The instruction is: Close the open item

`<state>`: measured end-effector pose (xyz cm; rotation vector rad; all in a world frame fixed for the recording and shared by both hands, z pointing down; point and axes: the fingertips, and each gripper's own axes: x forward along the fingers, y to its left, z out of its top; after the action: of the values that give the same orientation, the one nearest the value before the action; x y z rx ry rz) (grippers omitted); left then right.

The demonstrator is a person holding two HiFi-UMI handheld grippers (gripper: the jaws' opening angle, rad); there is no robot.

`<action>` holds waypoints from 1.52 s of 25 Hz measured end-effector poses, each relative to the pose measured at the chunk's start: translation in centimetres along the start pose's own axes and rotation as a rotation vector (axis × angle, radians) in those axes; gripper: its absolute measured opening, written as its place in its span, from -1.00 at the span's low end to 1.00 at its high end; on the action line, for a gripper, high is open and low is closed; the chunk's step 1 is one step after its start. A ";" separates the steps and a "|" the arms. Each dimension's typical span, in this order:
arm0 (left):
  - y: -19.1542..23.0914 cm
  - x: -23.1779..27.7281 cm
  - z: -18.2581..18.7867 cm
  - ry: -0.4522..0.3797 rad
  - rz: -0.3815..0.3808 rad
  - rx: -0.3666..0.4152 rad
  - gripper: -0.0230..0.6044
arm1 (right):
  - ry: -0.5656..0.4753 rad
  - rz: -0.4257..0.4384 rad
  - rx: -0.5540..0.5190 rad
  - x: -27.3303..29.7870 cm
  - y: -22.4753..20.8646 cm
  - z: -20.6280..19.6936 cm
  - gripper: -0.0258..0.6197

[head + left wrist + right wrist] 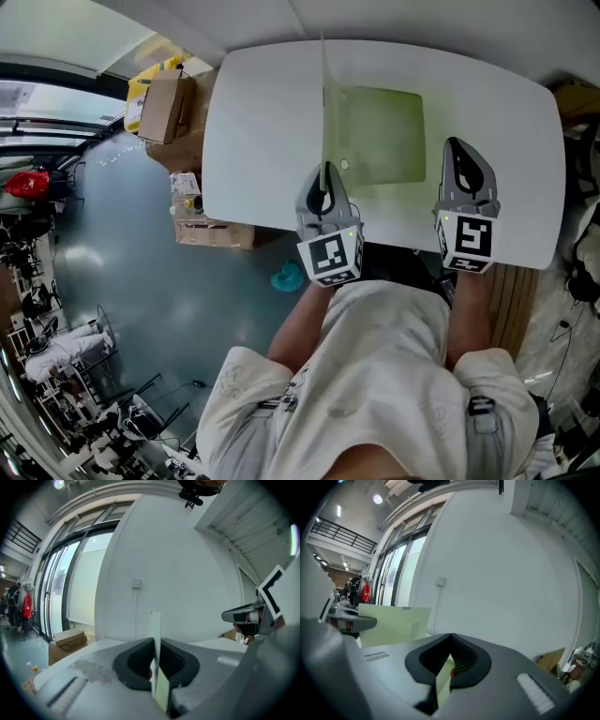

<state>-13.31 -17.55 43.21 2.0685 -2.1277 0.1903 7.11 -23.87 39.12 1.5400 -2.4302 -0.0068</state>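
A pale green folder [380, 136] lies open on the white table [262, 141]. Its cover [323, 89] stands upright on edge at the folder's left side. My left gripper [323, 187] is shut on that cover; in the left gripper view the thin sheet [155, 630] runs edge-on between the pressed jaws of the left gripper [153, 641]. My right gripper [461, 155] hovers over the table just right of the folder, its tips meeting with nothing held. From the right gripper [450, 637] the raised cover [393, 623] shows broadside at the left.
Cardboard boxes [169, 108] are stacked off the table's left edge, another box [211, 230] sits on the floor below, and a teal object [289, 277] lies near it. A white wall [178, 573] rises behind the table. The table's near edge is at my body.
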 end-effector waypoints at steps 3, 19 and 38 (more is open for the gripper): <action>-0.9 0.1 0.0 0.006 -0.007 0.032 -0.91 | 0.018 -0.020 0.011 -0.3 -1.1 -1.0 -0.92; -6.6 1.5 -0.1 0.013 -0.061 0.145 -0.91 | 0.214 -0.079 0.062 -0.1 -6.1 -10.4 -0.92; -14.2 3.0 -2.2 0.077 -0.189 0.249 -0.85 | 0.518 -0.041 0.153 -0.1 -6.9 -23.7 -0.92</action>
<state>0.90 -20.50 45.61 2.3406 -1.9341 0.5237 18.56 -23.61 60.99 1.4293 -2.0231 0.5146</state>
